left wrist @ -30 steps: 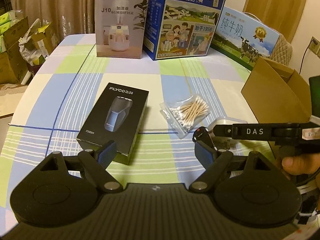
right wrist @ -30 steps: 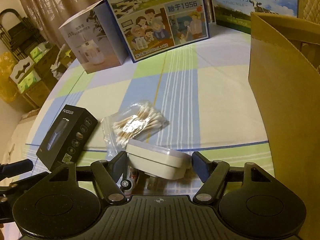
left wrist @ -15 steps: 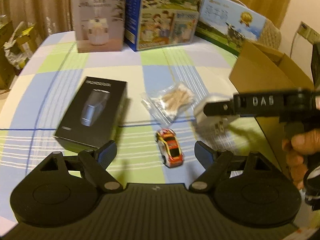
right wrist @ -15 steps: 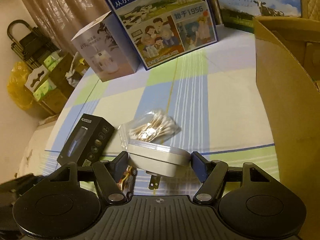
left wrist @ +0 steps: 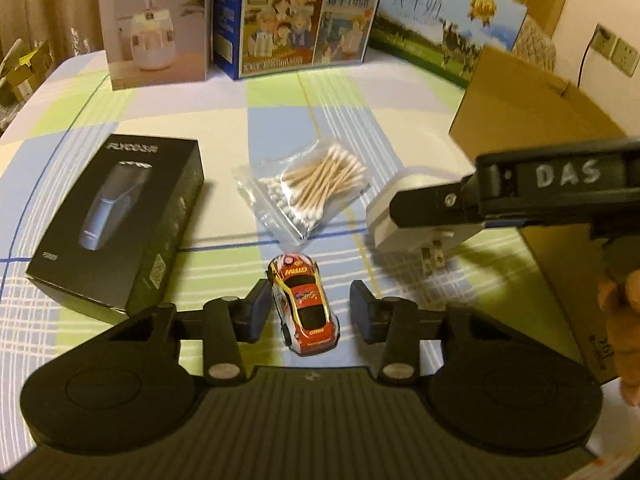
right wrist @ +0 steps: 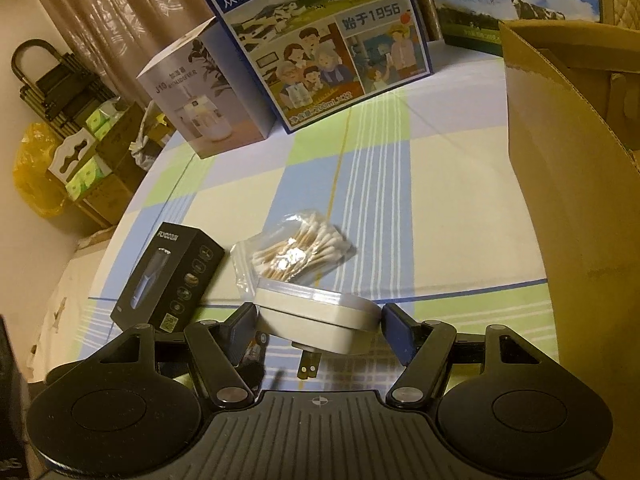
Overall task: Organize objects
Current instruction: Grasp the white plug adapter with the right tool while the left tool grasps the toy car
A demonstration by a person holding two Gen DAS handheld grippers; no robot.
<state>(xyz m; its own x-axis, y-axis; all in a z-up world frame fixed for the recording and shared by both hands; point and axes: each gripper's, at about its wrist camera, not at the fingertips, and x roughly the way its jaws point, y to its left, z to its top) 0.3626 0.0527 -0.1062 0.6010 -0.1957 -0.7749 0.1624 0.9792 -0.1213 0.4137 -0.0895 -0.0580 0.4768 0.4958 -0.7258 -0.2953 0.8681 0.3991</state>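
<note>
While the right gripper (right wrist: 318, 330) pinches the white plastic plug adapter (right wrist: 316, 320) aloft, the left gripper (left wrist: 308, 310), jaws spread, straddles the red toy car (left wrist: 304, 304); closing comes next.

home, curtains (right wrist: 120, 20), checked tablecloth (right wrist: 460, 208)

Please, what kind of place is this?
Most likely a room in a home: a table with a checked tablecloth, curtains behind it, and household goods such as a milk carton box and cotton swabs.
</note>
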